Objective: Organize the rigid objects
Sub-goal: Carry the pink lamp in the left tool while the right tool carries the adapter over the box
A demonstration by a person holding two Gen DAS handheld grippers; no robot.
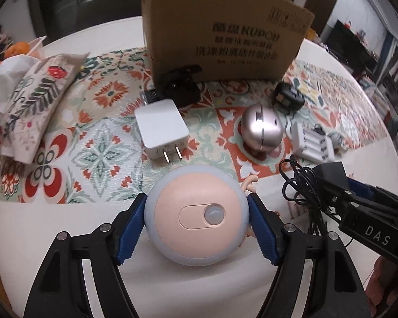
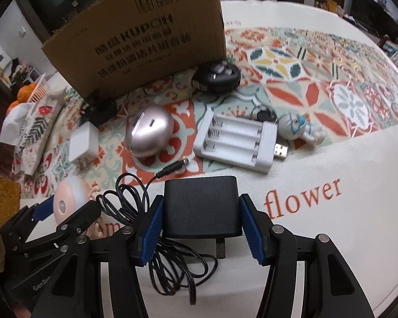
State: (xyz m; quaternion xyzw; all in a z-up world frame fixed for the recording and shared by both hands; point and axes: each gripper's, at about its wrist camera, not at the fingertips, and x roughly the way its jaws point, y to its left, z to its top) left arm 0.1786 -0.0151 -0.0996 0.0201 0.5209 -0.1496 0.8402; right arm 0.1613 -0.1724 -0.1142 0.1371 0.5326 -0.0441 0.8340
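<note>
Clamping across its widest part, the left gripper (image 1: 196, 212) is closed on the round sensor light (image 1: 197, 216), both blue pads pressed to its pale rim so that the domed body cannot roll out sideways. The right gripper (image 2: 200, 212) is likewise closed on the black power adapter (image 2: 201, 206), taken by its flat sides, which offer the pads a steady seat; its thin black cable (image 2: 172, 265) is left loose in a tangle beneath and to the left. Both items are held low over the white edge of the patterned tablecloth (image 2: 318, 61), near the person. An open cardboard box (image 1: 220, 31) stands upright at the far side, and it is judged to be the intended container. Between it and the grippers the white plug (image 1: 160, 129), the metallic egg-shaped device (image 1: 261, 127) and the white battery charger (image 2: 236, 140) lie apart on the cloth, not yet sorted.
</note>
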